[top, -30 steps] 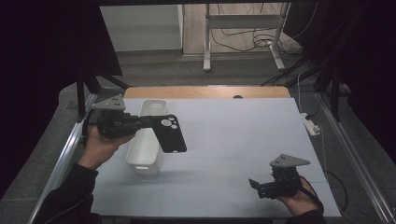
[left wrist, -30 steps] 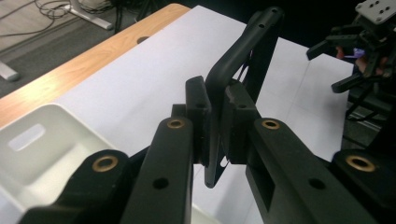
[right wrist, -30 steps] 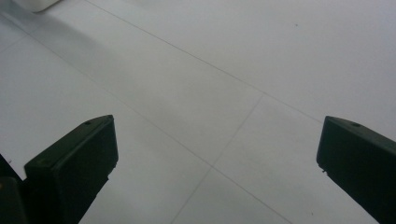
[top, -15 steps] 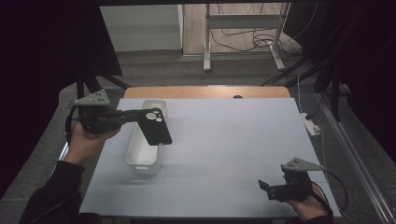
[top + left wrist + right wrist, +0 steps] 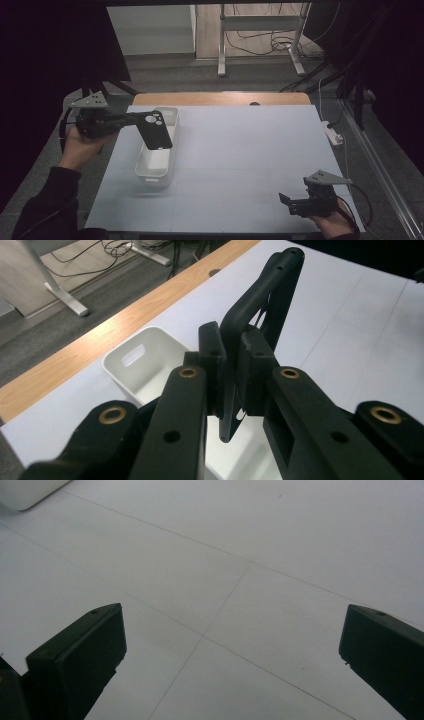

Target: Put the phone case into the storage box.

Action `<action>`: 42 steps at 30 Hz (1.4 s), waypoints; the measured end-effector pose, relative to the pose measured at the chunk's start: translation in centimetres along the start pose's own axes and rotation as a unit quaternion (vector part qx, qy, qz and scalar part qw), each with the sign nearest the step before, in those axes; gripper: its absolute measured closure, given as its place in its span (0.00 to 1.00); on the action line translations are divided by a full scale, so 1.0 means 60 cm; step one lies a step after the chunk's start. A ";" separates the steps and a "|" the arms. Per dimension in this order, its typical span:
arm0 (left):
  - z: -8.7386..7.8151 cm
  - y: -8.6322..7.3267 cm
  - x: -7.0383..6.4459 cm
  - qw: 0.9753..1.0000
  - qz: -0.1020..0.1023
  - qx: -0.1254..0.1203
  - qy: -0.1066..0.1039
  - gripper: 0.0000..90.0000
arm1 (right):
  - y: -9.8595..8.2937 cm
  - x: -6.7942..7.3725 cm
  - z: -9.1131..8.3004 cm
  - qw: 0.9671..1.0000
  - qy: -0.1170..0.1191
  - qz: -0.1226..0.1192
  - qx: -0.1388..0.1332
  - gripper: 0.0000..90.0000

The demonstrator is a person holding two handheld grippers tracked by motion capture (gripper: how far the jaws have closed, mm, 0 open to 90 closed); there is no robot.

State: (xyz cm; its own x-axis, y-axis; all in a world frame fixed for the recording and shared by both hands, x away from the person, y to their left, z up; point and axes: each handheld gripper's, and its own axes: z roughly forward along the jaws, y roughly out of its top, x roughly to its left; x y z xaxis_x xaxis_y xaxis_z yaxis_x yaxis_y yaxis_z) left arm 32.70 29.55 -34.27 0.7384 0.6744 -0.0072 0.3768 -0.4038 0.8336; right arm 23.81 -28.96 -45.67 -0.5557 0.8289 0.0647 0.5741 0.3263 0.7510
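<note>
Left claw [image 5: 231, 372] pinches the black phone case [image 5: 155, 131] above the white bin [image 5: 156, 165].

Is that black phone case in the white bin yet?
Not yet. The left claw holds the case in the air above the bin.

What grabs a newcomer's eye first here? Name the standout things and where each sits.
The black phone case stands out first, pinched in the left claw and held in the air above the white bin at the table's left side. Next comes the right claw, jaws wide open and holding nothing, low over the pale table at its near right corner.
</note>
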 end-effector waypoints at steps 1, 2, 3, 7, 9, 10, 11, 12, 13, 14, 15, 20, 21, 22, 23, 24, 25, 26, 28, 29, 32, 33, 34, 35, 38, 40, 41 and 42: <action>0.001 0.000 0.002 1.000 0.002 0.001 0.001 0.91 | 0.000 0.000 -0.001 1.000 0.000 0.001 0.000 0.00; 0.001 0.000 0.005 1.000 0.003 0.003 0.004 0.91 | -0.001 0.000 -0.002 1.000 0.000 0.001 -0.001 0.00; 0.002 0.000 0.007 1.000 0.002 0.003 0.005 0.91 | -0.001 -0.001 -0.002 1.000 -0.001 0.002 -0.002 0.00; 0.008 -0.001 0.017 1.000 0.001 0.006 0.010 0.91 | -0.001 -0.001 -0.003 1.000 0.000 0.004 -0.003 0.00; 0.012 -0.001 0.023 1.000 0.001 0.006 0.012 0.91 | -0.001 -0.001 -0.002 1.000 0.001 0.003 -0.002 0.00; 0.015 -0.002 0.025 1.000 0.000 0.006 0.011 0.91 | -0.001 -0.001 -0.002 1.000 0.001 0.003 -0.002 0.00; 0.019 -0.003 0.028 1.000 -0.001 0.008 0.013 0.91 | -0.001 -0.001 -0.002 1.000 0.001 0.003 -0.002 0.00; 0.022 -0.003 0.030 1.000 -0.001 0.009 0.012 0.91 | -0.001 -0.001 -0.002 1.000 0.001 0.003 -0.001 0.00; 0.027 -0.005 0.032 1.000 -0.001 0.010 0.014 0.91 | -0.001 -0.002 -0.002 1.000 0.001 0.003 0.000 0.00; 0.030 -0.006 0.034 1.000 -0.001 0.013 0.014 0.91 | -0.001 -0.002 -0.002 1.000 0.001 0.003 -0.001 0.00; 0.035 -0.007 0.036 1.000 -0.001 0.015 0.015 0.91 | -0.001 -0.002 -0.002 1.000 0.002 0.003 0.000 0.00; 0.053 -0.012 0.046 1.000 0.000 0.018 0.017 0.91 | -0.001 -0.002 -0.001 1.000 0.002 0.005 0.002 0.00; 0.056 -0.012 0.048 1.000 0.001 0.019 0.017 0.91 | -0.001 -0.002 -0.001 1.000 0.002 0.005 0.002 0.00; 0.059 -0.012 0.049 1.000 0.001 0.020 0.018 0.91 | -0.001 -0.002 -0.001 1.000 0.002 0.006 0.002 0.00; 0.059 -0.012 0.049 1.000 0.001 0.020 0.018 0.91 | -0.001 -0.002 -0.001 1.000 0.002 0.006 0.002 0.00; 0.065 -0.013 0.052 1.000 0.002 0.021 0.021 0.91 | -0.001 -0.003 -0.001 1.000 0.003 0.007 0.002 0.00; 0.068 -0.013 0.054 1.000 0.002 0.021 0.022 0.91 | -0.001 -0.003 -0.001 1.000 0.003 0.007 0.002 0.00; 0.071 -0.013 0.056 1.000 0.003 0.020 0.022 0.91 | -0.001 -0.003 -0.001 1.000 0.002 0.007 0.002 0.00; 0.078 -0.013 0.061 1.000 0.002 0.019 0.023 0.91 | -0.001 -0.003 -0.001 1.000 0.003 0.007 0.002 0.00; 0.081 -0.013 0.063 1.000 0.003 0.019 0.024 0.91 | -0.001 -0.003 -0.001 1.000 0.004 0.008 0.002 0.00; 0.088 -0.013 0.068 0.999 0.006 0.021 0.027 0.91 | -0.001 -0.004 -0.001 1.000 0.004 0.008 0.002 0.00; 0.091 -0.012 0.070 0.999 0.006 0.022 0.028 0.91 | -0.001 -0.004 -0.001 1.000 0.005 0.008 0.002 0.00; 0.095 -0.012 0.073 0.999 0.006 0.023 0.028 0.91 | -0.001 -0.003 0.000 1.000 0.005 0.007 0.003 0.00; 0.097 -0.012 0.075 0.999 0.006 0.023 0.029 0.91 | -0.001 -0.003 0.000 1.000 0.005 0.007 0.003 0.00; 0.106 -0.012 0.082 0.999 0.007 0.023 0.031 0.91 | -0.001 -0.004 0.000 1.000 0.005 0.007 0.004 0.00; 0.113 -0.013 0.087 0.999 0.006 0.024 0.034 0.91 | -0.001 -0.004 0.000 1.000 0.005 0.006 0.005 0.00; 0.116 -0.014 0.089 0.999 0.005 0.024 0.035 0.91 | -0.001 -0.004 0.000 1.000 0.005 0.006 0.006 0.00; 0.120 -0.015 0.091 0.999 0.004 0.025 0.037 0.91 | -0.001 -0.003 0.001 1.000 0.006 0.006 0.006 0.00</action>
State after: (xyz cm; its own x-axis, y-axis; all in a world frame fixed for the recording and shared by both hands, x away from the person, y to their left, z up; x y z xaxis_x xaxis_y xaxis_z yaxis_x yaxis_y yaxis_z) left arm 40.44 29.16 -39.03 0.6994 0.7135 0.0420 0.3996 -0.4391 0.8047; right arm 23.91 -29.13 -45.75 -0.5563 0.8270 0.0817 0.5874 0.3217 0.7426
